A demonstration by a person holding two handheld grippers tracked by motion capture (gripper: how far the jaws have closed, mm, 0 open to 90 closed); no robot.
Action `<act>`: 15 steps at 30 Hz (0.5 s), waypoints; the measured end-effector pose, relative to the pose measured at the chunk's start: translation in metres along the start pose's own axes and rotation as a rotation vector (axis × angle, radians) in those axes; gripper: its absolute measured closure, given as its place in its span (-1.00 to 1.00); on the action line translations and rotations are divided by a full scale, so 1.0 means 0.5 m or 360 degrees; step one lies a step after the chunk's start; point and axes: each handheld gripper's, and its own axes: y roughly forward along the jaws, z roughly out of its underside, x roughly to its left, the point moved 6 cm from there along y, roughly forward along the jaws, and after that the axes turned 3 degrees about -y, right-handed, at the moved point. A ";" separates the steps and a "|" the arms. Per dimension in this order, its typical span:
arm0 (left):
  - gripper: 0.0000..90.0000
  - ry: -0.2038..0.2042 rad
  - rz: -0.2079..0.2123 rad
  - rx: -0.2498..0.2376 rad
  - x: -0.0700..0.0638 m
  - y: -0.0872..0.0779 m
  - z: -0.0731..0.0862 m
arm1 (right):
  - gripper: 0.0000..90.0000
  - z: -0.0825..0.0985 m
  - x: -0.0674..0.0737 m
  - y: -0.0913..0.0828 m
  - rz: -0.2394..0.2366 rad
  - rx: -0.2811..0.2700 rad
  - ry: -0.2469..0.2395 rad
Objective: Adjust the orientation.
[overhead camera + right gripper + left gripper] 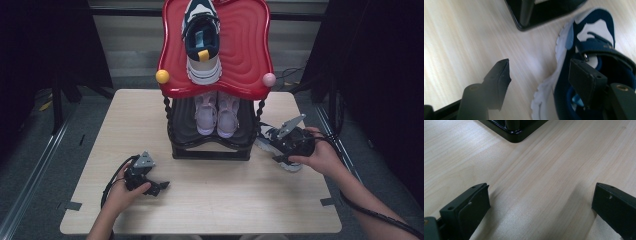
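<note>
Black fingers (584,82) of the right gripper (541,82) straddle the sidewall of a navy-and-white shoe (596,37) — one finger inside the opening, one outside on the desk (461,37), apart and not yet pinching. The shoe lies on the desk just right of the rack (210,145), touching the right hand (320,155). It looks light, with a soft padded collar and a stiffer sole — the collar wall should give a firm hold, though it may sag or swing. The left gripper (150,185) rests apart on bare desk, fingers spread wide, empty.
</note>
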 end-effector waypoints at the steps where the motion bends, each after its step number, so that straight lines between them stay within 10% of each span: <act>1: -0.98 0.0000 0.0001 0.0000 0.000 0.000 0.000 | -0.23 0.003 -0.002 0.003 0.0001 0.0019 -0.0008; 15: -0.98 -0.0007 -0.0001 -0.0010 -0.002 0.000 0.001 | -0.05 0.022 -0.045 -0.003 0.0113 0.0122 -0.0063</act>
